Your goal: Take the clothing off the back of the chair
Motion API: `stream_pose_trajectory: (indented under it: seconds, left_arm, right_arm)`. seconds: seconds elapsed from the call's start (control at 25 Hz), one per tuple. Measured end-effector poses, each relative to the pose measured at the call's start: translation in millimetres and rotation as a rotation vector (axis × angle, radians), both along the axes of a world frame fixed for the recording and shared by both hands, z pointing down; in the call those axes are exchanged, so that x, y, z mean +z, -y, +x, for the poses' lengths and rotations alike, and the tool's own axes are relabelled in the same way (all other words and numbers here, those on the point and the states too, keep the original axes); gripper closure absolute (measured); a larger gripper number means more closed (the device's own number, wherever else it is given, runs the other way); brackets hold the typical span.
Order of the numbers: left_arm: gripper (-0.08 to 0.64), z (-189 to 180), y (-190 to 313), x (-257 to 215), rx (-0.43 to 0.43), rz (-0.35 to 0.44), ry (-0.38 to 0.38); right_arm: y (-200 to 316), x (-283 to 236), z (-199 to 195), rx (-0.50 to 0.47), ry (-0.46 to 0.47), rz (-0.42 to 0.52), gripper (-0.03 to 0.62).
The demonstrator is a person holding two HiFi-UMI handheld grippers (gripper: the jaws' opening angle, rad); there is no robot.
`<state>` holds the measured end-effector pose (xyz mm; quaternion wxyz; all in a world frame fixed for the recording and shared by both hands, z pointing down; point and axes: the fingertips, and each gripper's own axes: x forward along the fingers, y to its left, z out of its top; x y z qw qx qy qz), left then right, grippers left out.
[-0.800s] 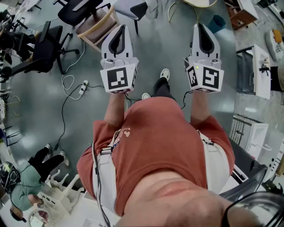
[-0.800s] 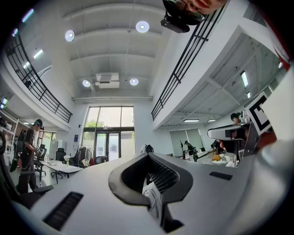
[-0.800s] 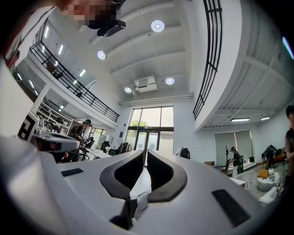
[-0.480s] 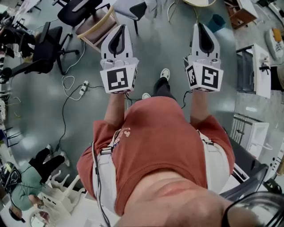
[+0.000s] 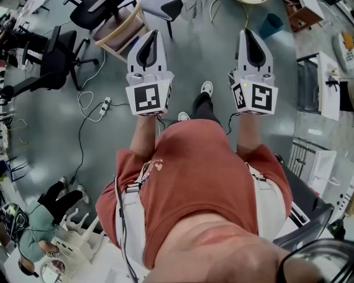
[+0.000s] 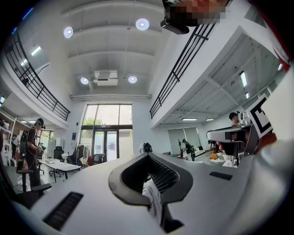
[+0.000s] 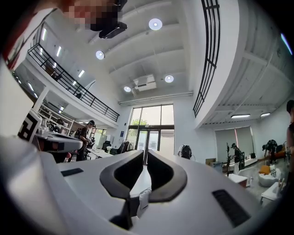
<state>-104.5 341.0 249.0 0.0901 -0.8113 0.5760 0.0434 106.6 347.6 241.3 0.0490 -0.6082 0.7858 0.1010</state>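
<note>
In the head view both grippers are held out level over the grey floor, side by side. My left gripper [image 5: 151, 35] has its jaws together with nothing in them, and the left gripper view shows its tips [image 6: 146, 157] meeting against the open hall. My right gripper [image 5: 247, 33] is shut and empty too, its tips [image 7: 144, 155] nearly touching. A wooden-framed chair [image 5: 119, 30] stands ahead on the left, and a dark-seated chair [image 5: 161, 8] stands at the top edge. I cannot make out any clothing on a chair back.
Black office chairs [image 5: 55, 55] stand at the far left. A power strip with cables [image 5: 103, 109] lies on the floor. White cabinets [image 5: 326, 88] line the right side and a teal bin [image 5: 271, 25] sits ahead right. A person [image 5: 33, 226] sits at lower left.
Both grippers stay shut and side by side. The floor and chairs have shifted only slightly in the head view.
</note>
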Motion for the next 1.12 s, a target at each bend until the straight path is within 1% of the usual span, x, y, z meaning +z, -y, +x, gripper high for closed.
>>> stream_pose_trajectory:
  seconds: [0.12, 0.32, 0.4, 0.56, 0.68, 0.8, 0.88, 1.12]
  left_arm:
    - [0.546, 3.9, 6.4, 9.8, -0.003, -0.02, 0.005]
    - [0.546, 10.1, 25.0, 30.4, 0.003, -0.07, -0.004]
    - [0.546, 10.3, 34.4, 40.6, 0.001, -0.098, -0.013]
    - [0.546, 16.5, 60.6, 54.6, -0.008, -0.135, -0.004]
    - [0.546, 29.2, 82.4, 57.9, -0.007, -0.14, -0.005]
    - [0.546, 44.8, 103.9, 57.6, -0.002, -0.134, 0.001]
    - [0.546, 54.7, 120.3, 53.7, 0.001, -0.127, 0.002]
    - [0.546, 81.1, 172.4, 38.1, 0.0, -0.102, -0.002]
  right_arm:
    - [7.1, 10.8, 5.7, 0.008, 0.004, -0.021, 0.554]
    - [27.0, 31.5, 15.9, 0.012, 0.039, -0.065, 0.554]
    - [37.0, 41.1, 18.1, 0.011, 0.046, -0.092, 0.554]
    - [64.7, 57.8, 24.4, 0.007, 0.058, -0.136, 0.554]
    - [86.1, 64.2, 32.0, -0.009, 0.078, -0.15, 0.554]
    - [104.7, 63.7, 41.3, -0.041, 0.106, -0.125, 0.554]
    - [120.4, 62.0, 49.8, -0.04, 0.113, -0.112, 0.554]
    - [172.3, 53.3, 70.6, -0.049, 0.101, -0.097, 0.554]
